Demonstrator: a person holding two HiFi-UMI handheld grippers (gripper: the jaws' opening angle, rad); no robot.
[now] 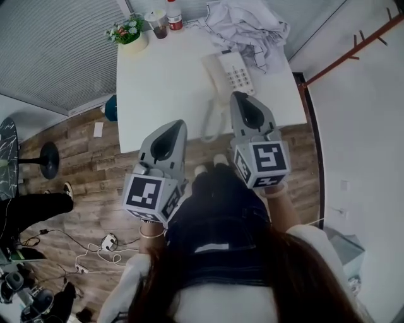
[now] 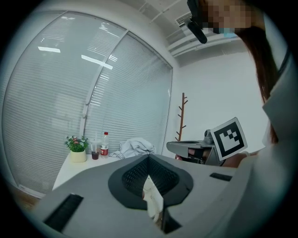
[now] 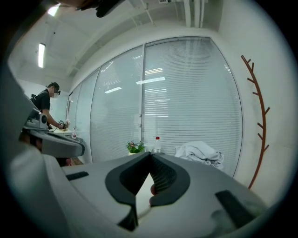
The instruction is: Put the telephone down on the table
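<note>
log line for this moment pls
telephone: on table | left gripper: shut, empty | right gripper: shut, empty, tip by telephone's near edge

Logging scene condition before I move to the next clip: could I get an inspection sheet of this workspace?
Surface: white rectangular table, on a wooden floor.
Job's things: white push-button desk telephone, resting on the table.
Clutter: small potted plant, clear cup of dark drink, red-labelled bottle and crumpled white cloth, all along the far edge.
Grippers: grey left gripper and grey right gripper, both shut, nothing held.
Cables: white coiled telephone cord reaching the near edge; loose floor cables.
Surroundings: reddish-brown coat stand; slatted blinds.
</note>
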